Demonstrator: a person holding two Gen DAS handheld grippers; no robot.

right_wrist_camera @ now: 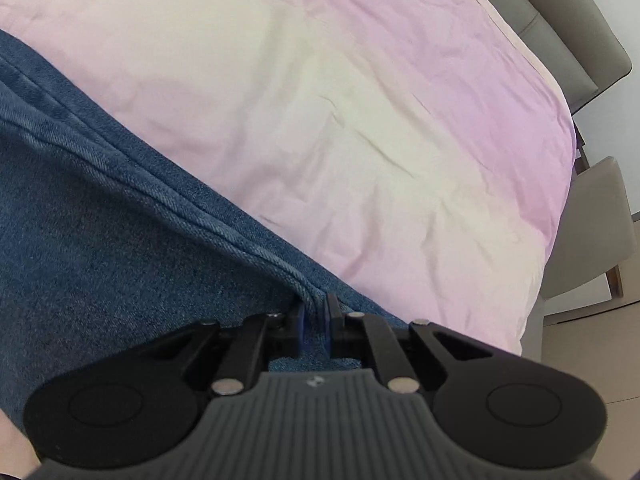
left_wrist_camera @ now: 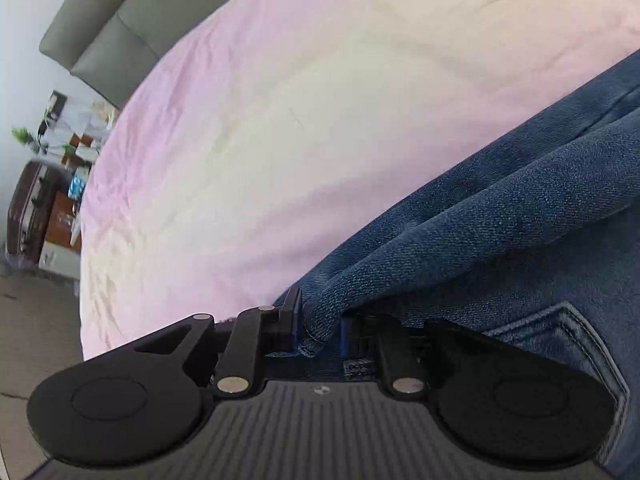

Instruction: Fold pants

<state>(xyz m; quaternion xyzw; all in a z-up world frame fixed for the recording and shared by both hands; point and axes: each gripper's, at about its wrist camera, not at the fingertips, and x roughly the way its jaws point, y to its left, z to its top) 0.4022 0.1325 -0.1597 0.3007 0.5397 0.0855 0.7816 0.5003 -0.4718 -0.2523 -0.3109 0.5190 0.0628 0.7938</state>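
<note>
Blue denim pants [left_wrist_camera: 500, 216] lie on a pink bed sheet [left_wrist_camera: 280, 120]. In the left wrist view my left gripper [left_wrist_camera: 318, 326] is shut on a thick folded edge of the pants near a back pocket [left_wrist_camera: 560, 340]. In the right wrist view the pants [right_wrist_camera: 100, 220] fill the lower left, with a seamed edge running down to my right gripper [right_wrist_camera: 314, 320]. The right gripper is shut on that denim edge. The pink sheet [right_wrist_camera: 360, 120] spreads beyond it.
A grey padded headboard [left_wrist_camera: 112, 32] stands behind the bed. A dark suitcase [left_wrist_camera: 30, 208] and a cluttered shelf [left_wrist_camera: 76, 132] are left of the bed. A grey chair [right_wrist_camera: 596, 232] and floor lie at the bed's right edge [right_wrist_camera: 552, 240].
</note>
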